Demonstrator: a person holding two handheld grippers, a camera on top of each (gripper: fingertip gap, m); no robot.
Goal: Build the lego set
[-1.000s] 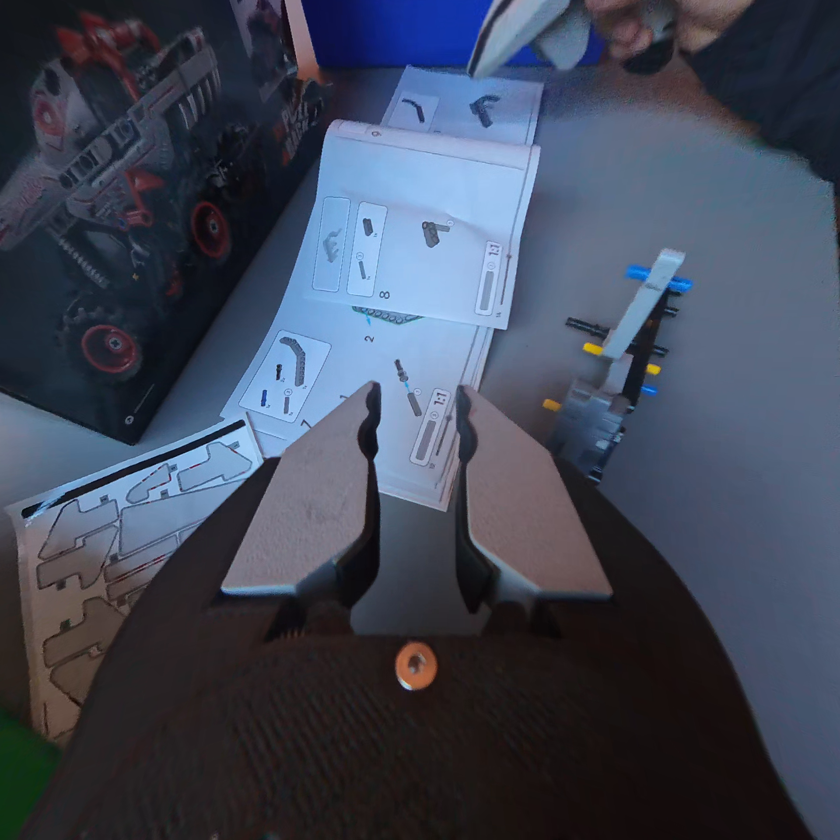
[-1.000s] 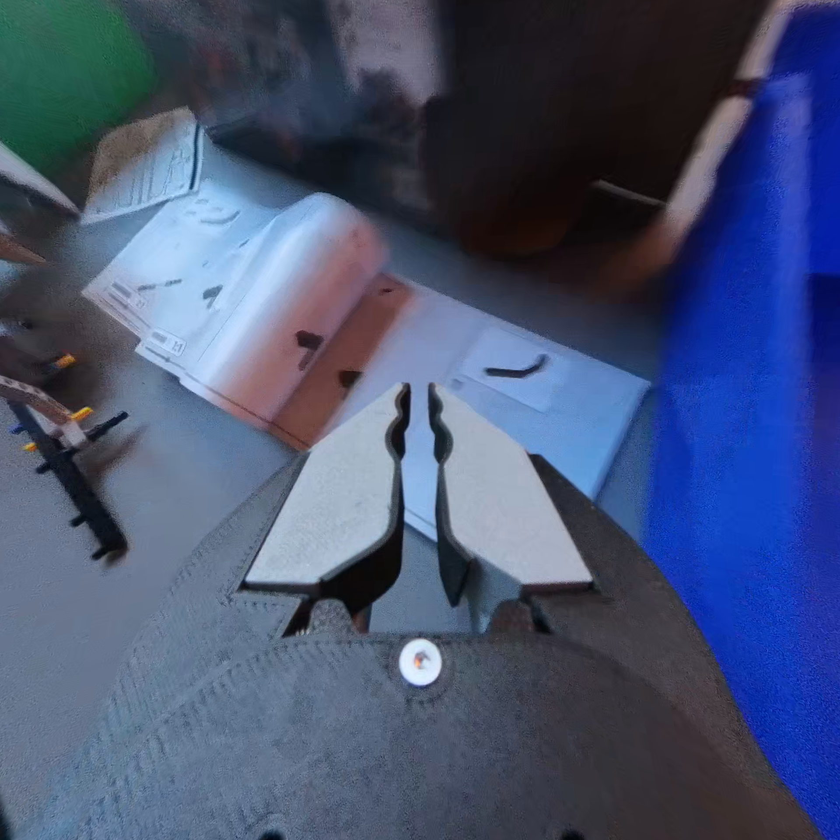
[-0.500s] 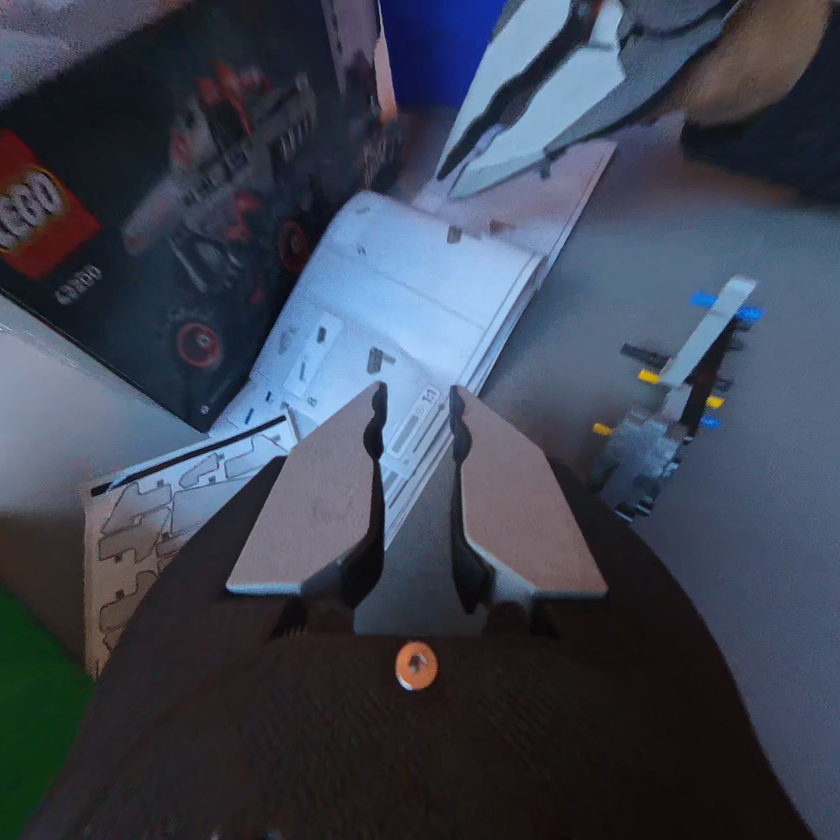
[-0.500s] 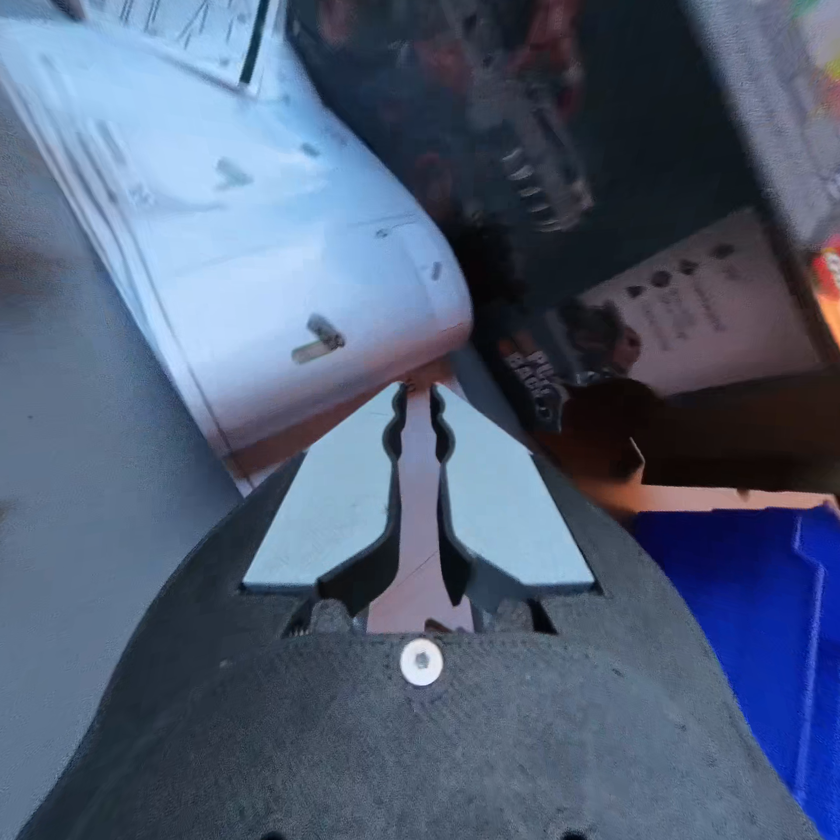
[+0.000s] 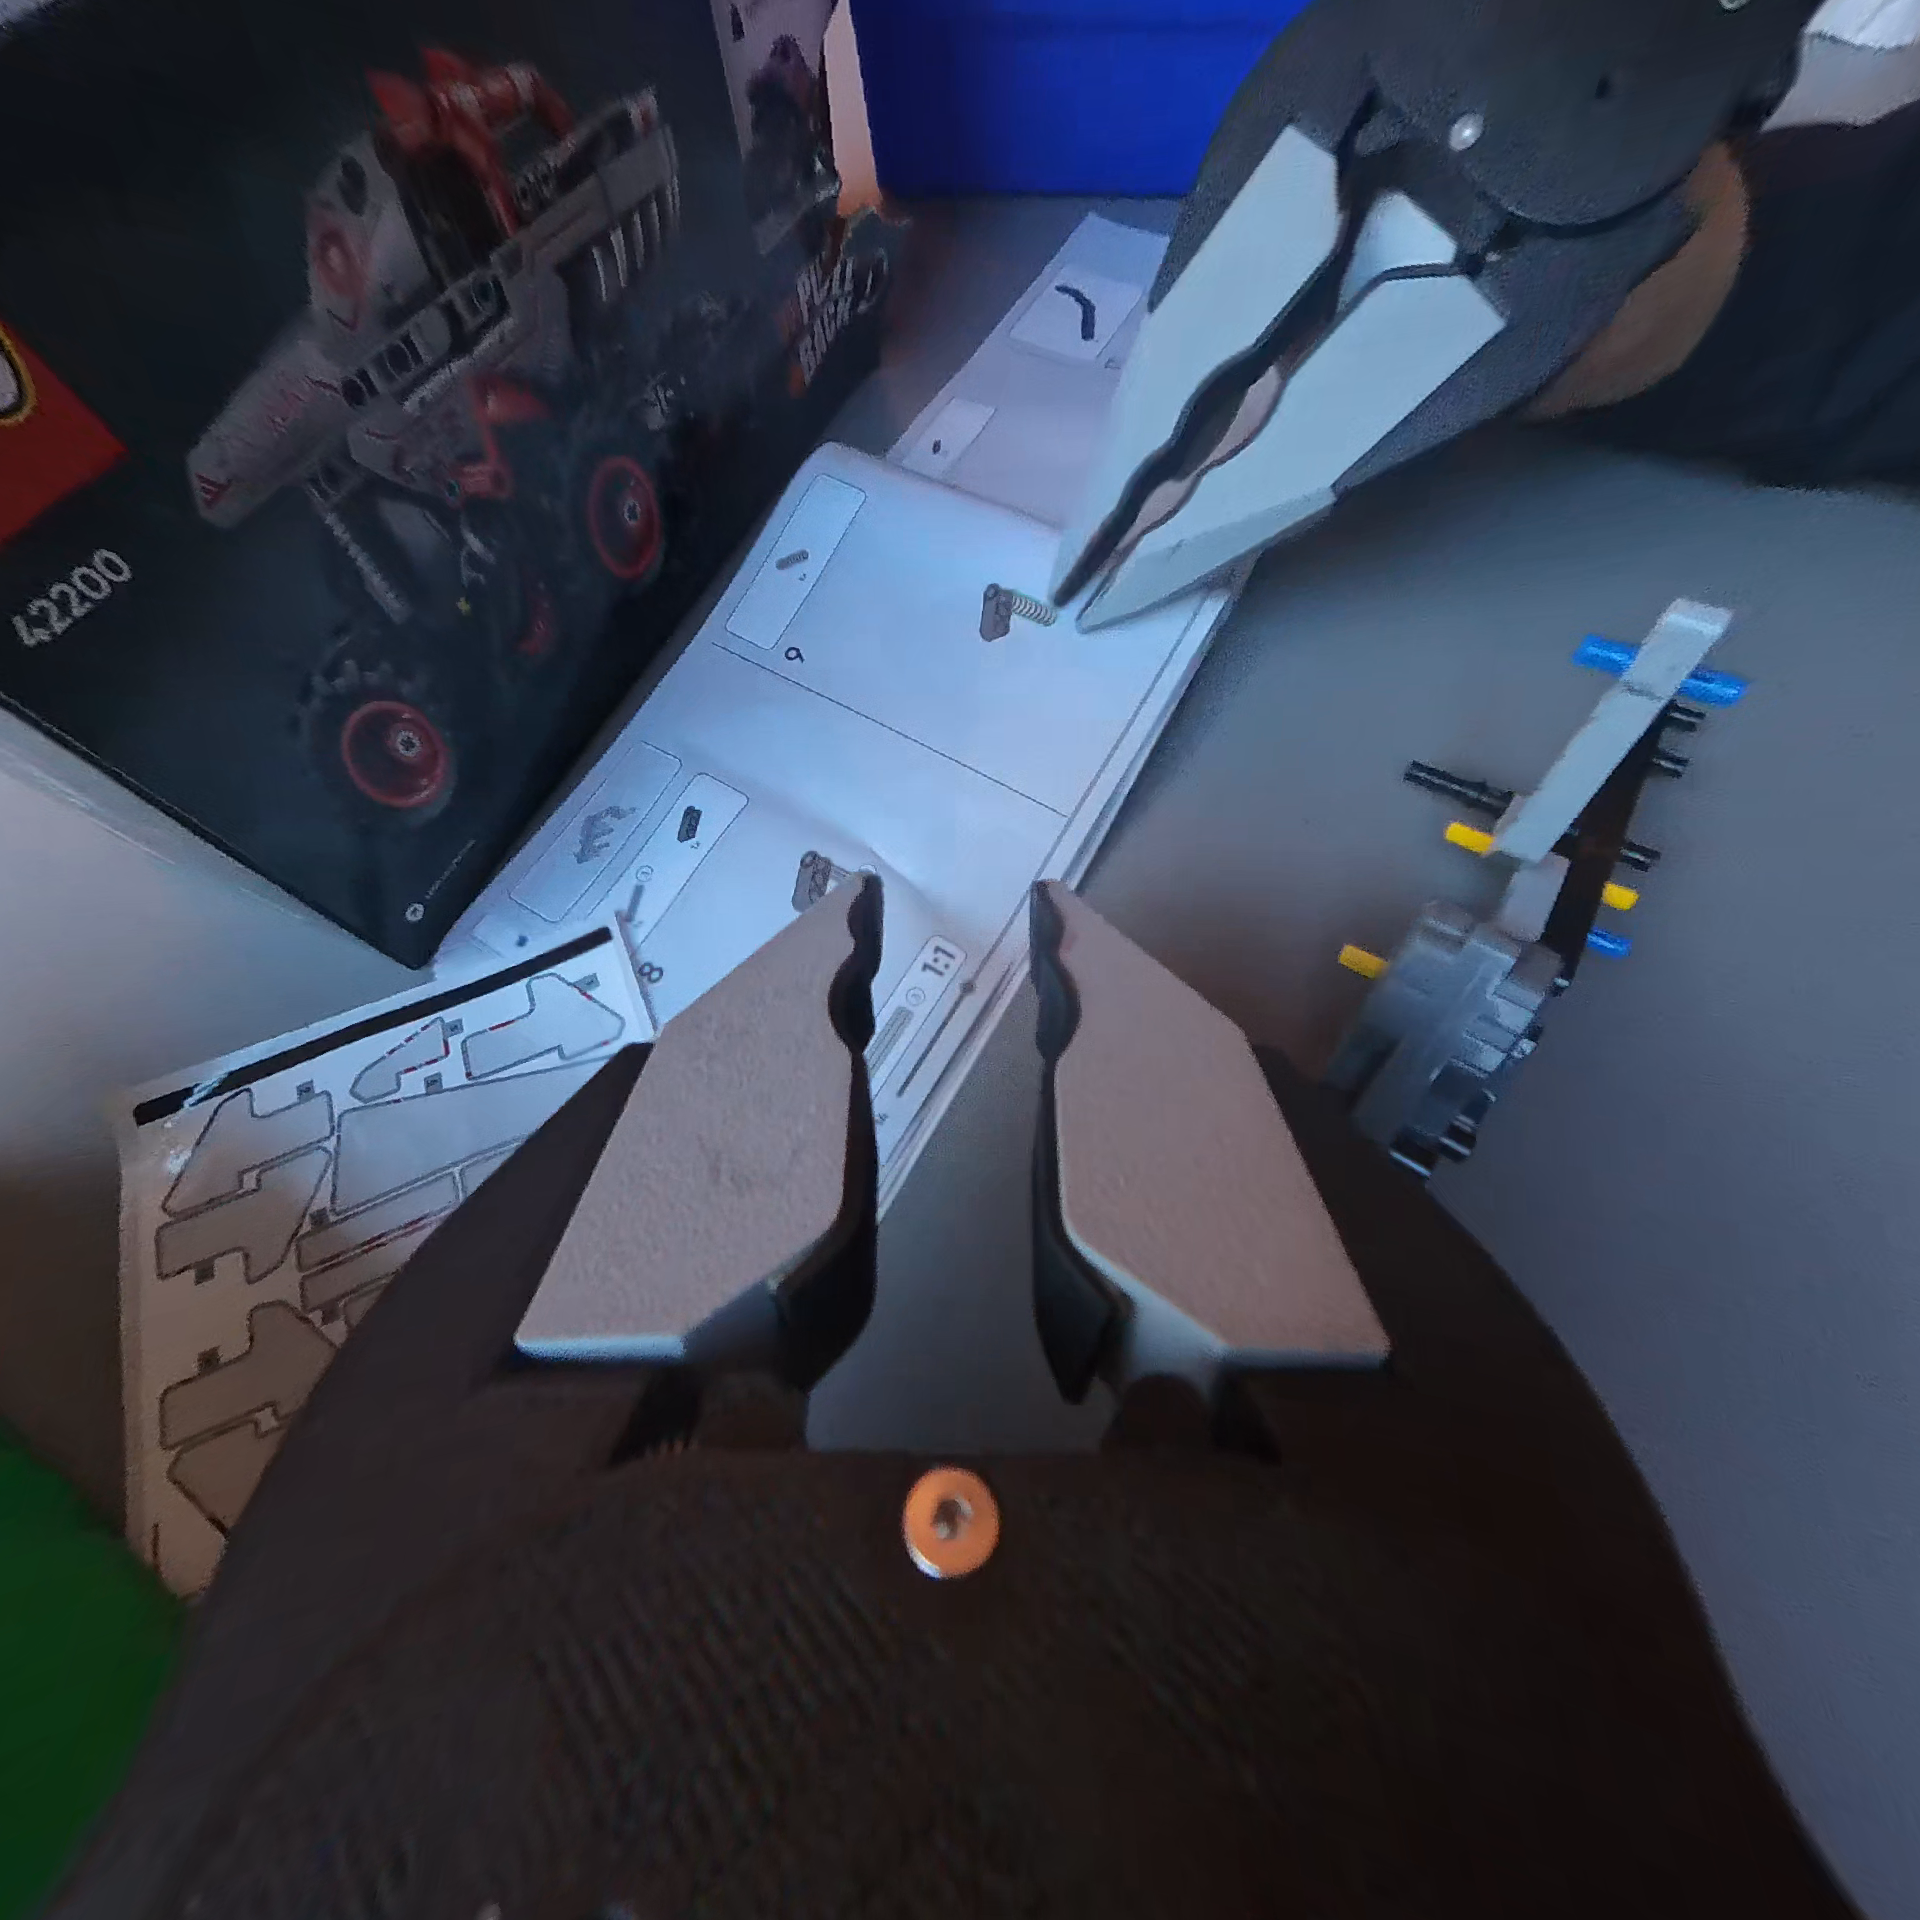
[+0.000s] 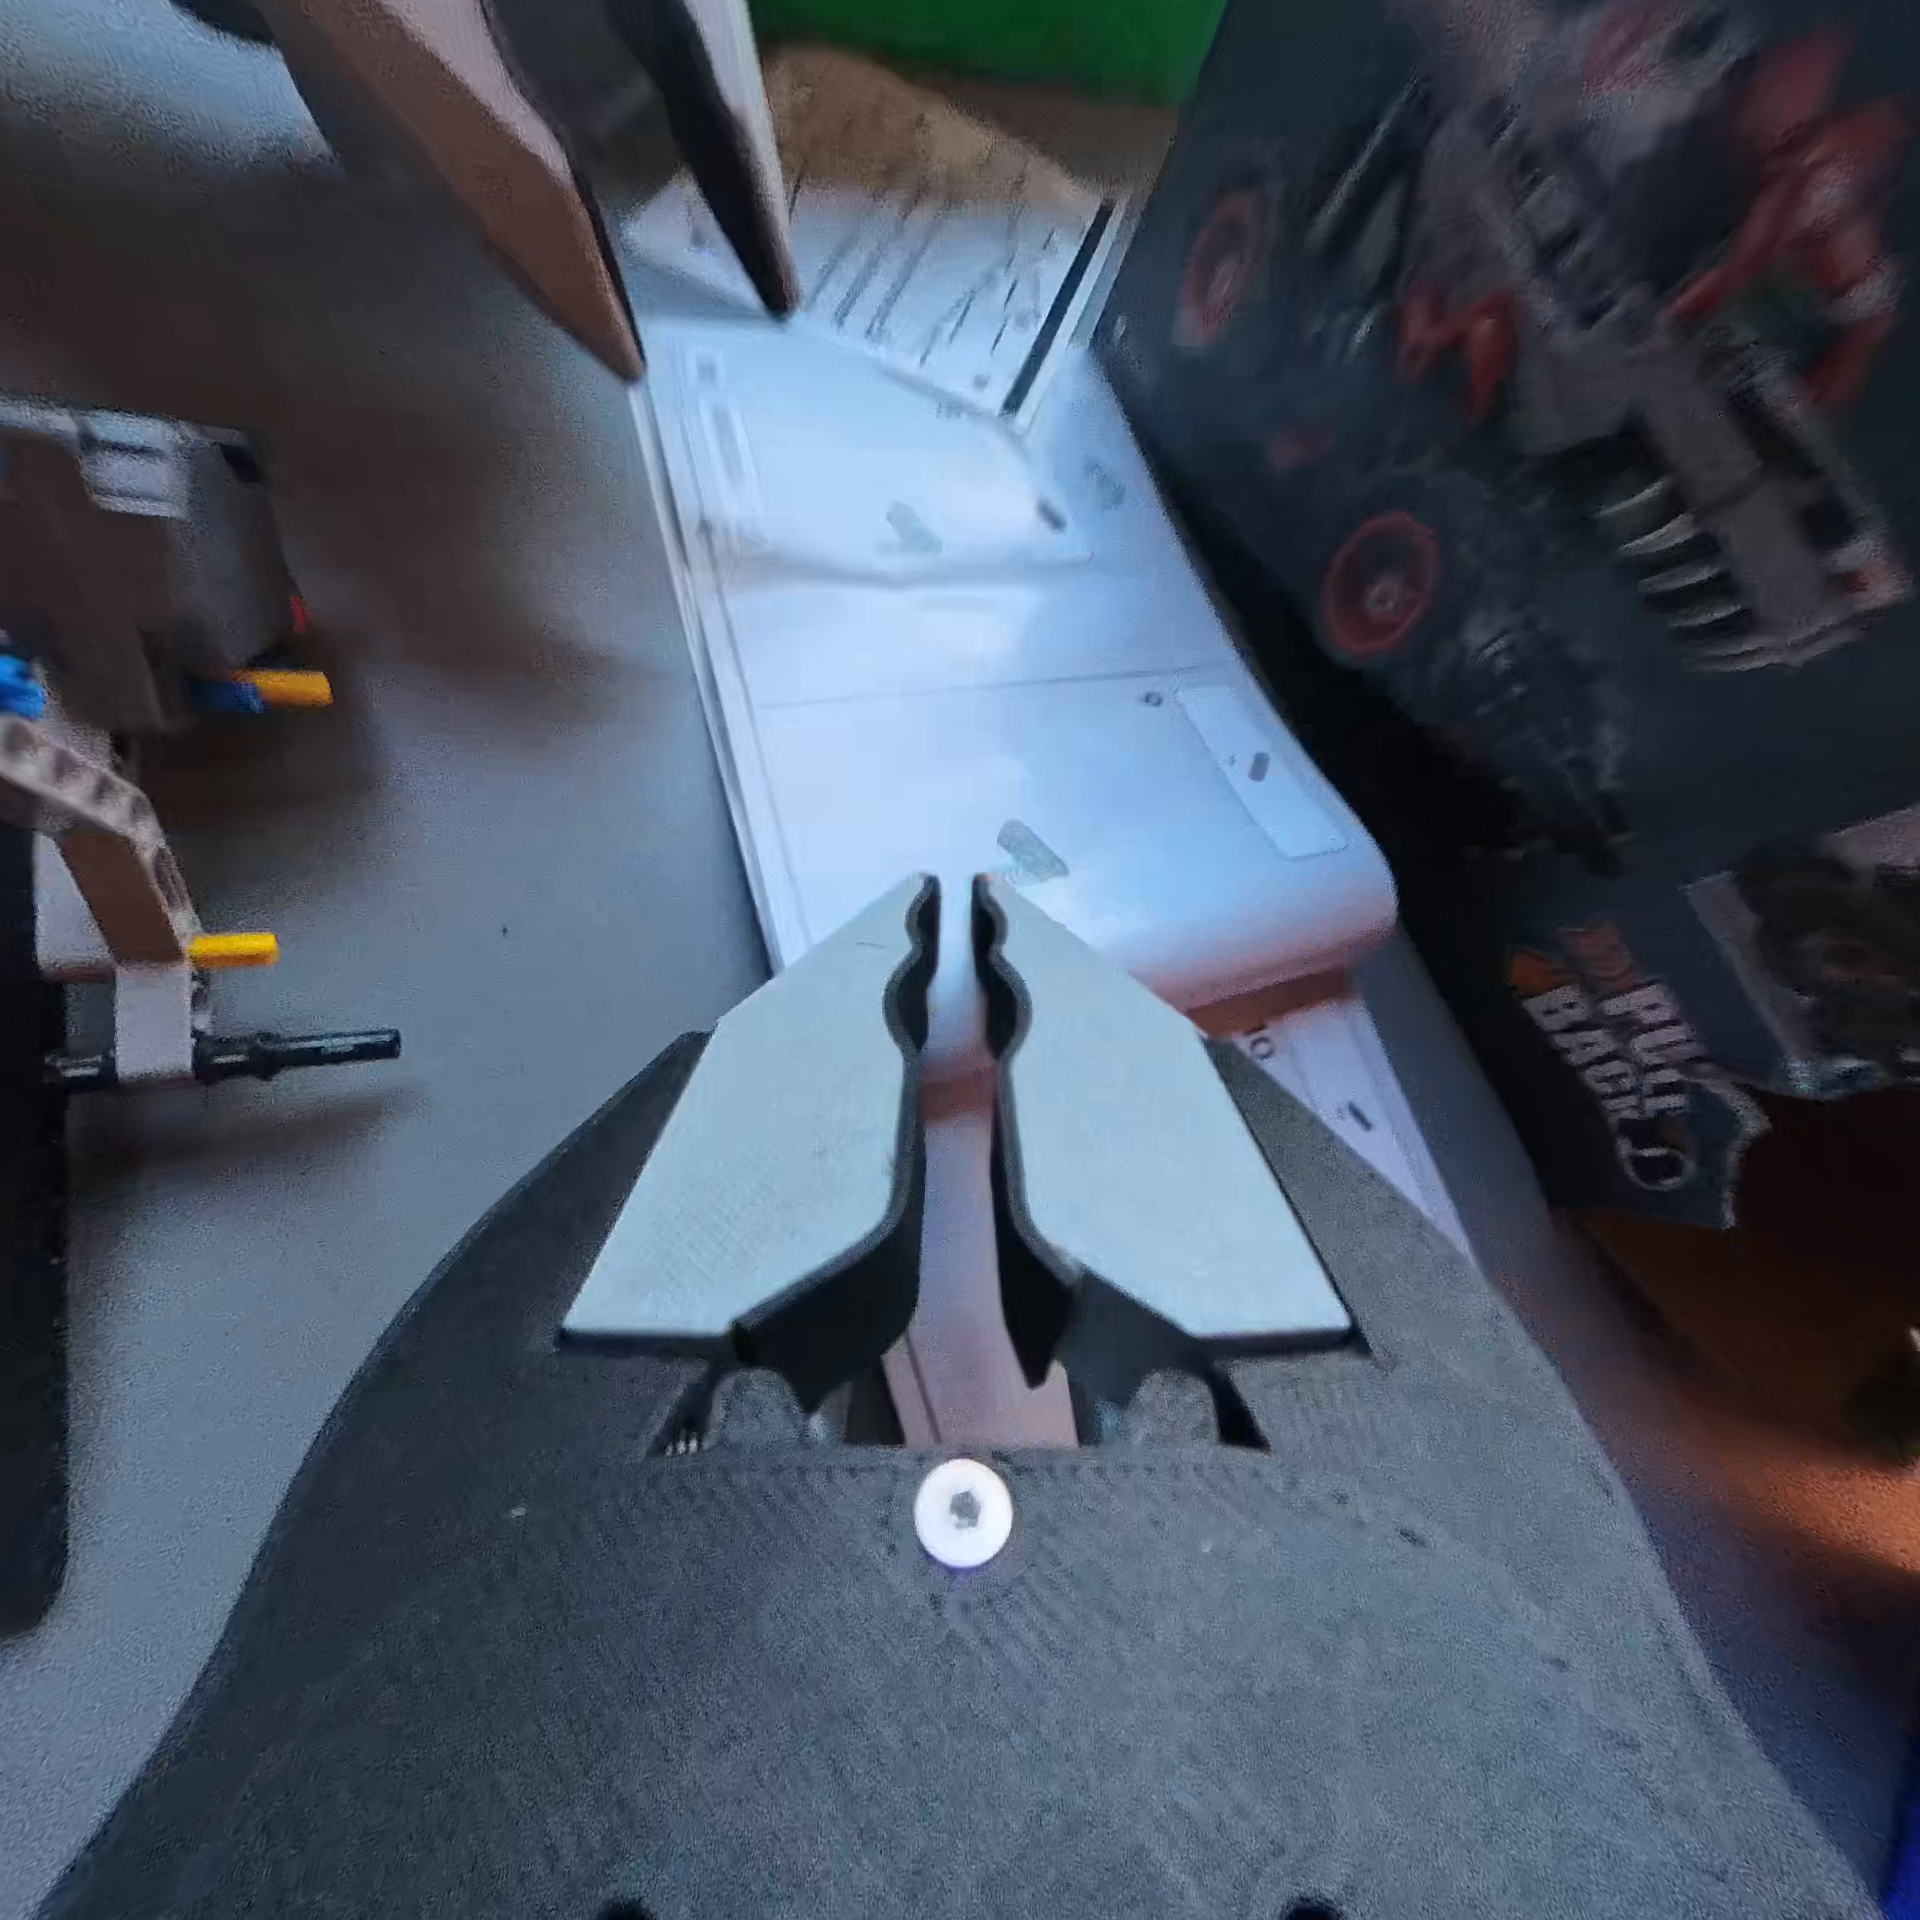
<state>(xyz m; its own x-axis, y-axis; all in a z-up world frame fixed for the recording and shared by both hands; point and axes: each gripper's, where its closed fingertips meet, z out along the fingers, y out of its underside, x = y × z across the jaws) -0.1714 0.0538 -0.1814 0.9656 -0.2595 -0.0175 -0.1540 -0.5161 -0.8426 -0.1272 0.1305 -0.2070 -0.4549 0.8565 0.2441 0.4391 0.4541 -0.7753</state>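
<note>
The open instruction booklet (image 5: 935, 675) lies on the grey table, its top page curled; it also shows in the right wrist view (image 6: 987, 675). My right gripper (image 6: 954, 888) is shut with only a thin gap and holds nothing I can see. In the left wrist view, the right gripper (image 5: 1075, 613) has its tips down on the booklet page. My left gripper (image 5: 951, 894) is open and empty above the booklet's near edge; it also shows in the right wrist view (image 6: 701, 332). A partly built grey and black lego assembly (image 5: 1507, 935) with blue and yellow pins lies right of the booklet, also in the right wrist view (image 6: 114, 935).
The dark lego box (image 5: 416, 416) stands left of the booklet, also in the right wrist view (image 6: 1558, 468). A sticker sheet (image 5: 312, 1143) lies at the near left. A blue bin (image 5: 1039, 83) is at the back and a green thing (image 5: 62, 1610) at the near left corner.
My right gripper swung from the far end of the booklet down onto its curled page and closed a little. The visible page changed. My left gripper pulled back slightly and stayed open.
</note>
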